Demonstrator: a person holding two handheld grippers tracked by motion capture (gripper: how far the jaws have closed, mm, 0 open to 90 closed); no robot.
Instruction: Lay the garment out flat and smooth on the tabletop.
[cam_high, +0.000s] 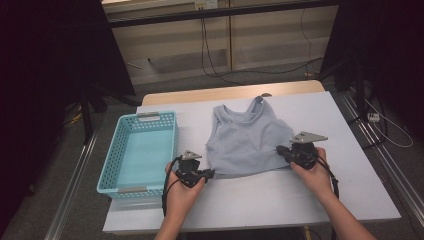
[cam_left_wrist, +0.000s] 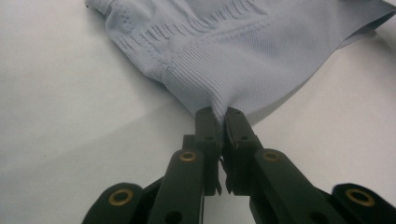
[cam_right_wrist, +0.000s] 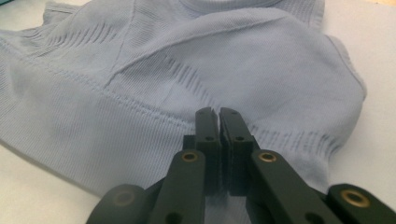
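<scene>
A pale blue ribbed tank top (cam_high: 245, 137) lies flat on the white table (cam_high: 280, 197), neck toward the far edge. My left gripper (cam_high: 212, 173) is at the garment's bottom left corner; in the left gripper view its jaws (cam_left_wrist: 219, 114) are shut on a pinch of the hem fabric (cam_left_wrist: 243, 51). My right gripper (cam_high: 280, 149) is at the bottom right corner. In the right gripper view its jaws (cam_right_wrist: 218, 114) stand closed on the cloth (cam_right_wrist: 187, 60) near the ribbed hem. A hand holds each gripper from the near side.
An empty light blue plastic basket (cam_high: 145, 117) stands on the table to the left of the top, close to my left gripper. Bare white tabletop lies in front of and to the right of the garment. Cables and dark stands are on the floor beyond.
</scene>
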